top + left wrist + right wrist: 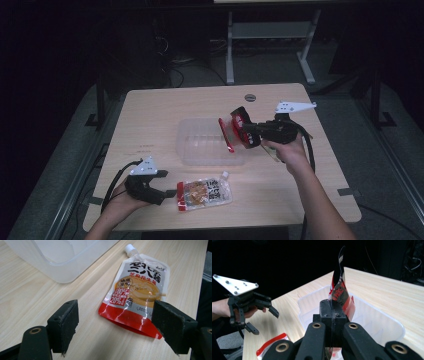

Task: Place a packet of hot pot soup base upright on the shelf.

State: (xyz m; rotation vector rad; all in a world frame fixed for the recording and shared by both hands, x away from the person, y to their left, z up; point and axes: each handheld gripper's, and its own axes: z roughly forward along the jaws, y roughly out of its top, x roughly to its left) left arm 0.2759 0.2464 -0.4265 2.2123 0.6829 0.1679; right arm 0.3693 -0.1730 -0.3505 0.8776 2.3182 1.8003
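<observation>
Left gripper [167, 192]: jaws wide, near the table's front-left corner, just left of the flat pouch [205, 193].
Left gripper view: pouch's print and white cap [130, 248].
Bin [200, 150]: mid-table.
Right gripper [245, 134]: clamped on a red pouch [234, 131] above the bin; the right gripper view shows it upright.

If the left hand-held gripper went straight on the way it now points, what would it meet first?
Most likely the sauce pouch lying flat on the table; the left hand-held gripper has open jaws framing the pouch's red bottom edge.

Red-and-clear pouch [234, 131] pinched edge-on above clear plastic bin [200, 150]; second spouted sauce pouch [205, 194] flat on table, near bin's front wall.
</observation>
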